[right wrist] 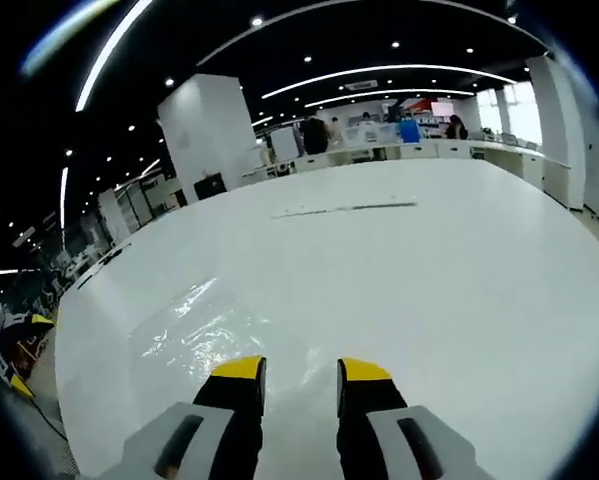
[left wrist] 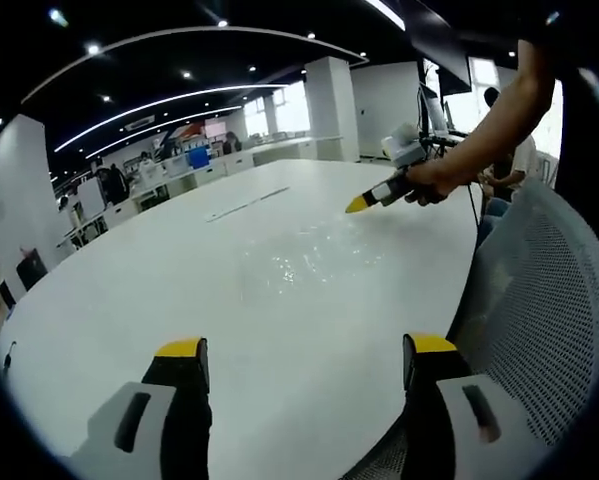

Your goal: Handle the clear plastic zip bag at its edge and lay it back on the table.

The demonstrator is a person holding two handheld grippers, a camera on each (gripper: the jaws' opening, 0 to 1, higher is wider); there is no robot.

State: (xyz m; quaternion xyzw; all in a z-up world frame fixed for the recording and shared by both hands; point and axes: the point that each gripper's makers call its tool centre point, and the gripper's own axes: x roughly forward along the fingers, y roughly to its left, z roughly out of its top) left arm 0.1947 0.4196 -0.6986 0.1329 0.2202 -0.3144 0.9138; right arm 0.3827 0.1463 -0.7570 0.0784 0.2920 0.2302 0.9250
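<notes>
The bag [left wrist: 314,262] lies flat on the white table [left wrist: 179,290], a patch of clear, glinting wrinkles in the left gripper view, well ahead of the left gripper [left wrist: 304,350], whose yellow-tipped jaws stand wide apart with nothing between them. That view also takes in the right gripper [left wrist: 364,203] from the side, gripped by a hand [left wrist: 434,180] over the table's far right and pointing toward the bag; a mesh chair back [left wrist: 544,300] stands at the table edge on the right. The right gripper view brings the bag [right wrist: 194,325] much closer: its crinkled film spreads left and ahead of the right gripper [right wrist: 301,372], whose jaws sit a narrow gap apart, gripping nothing, with their tips over the bag's near edge. Whether they touch the film cannot be told.
</notes>
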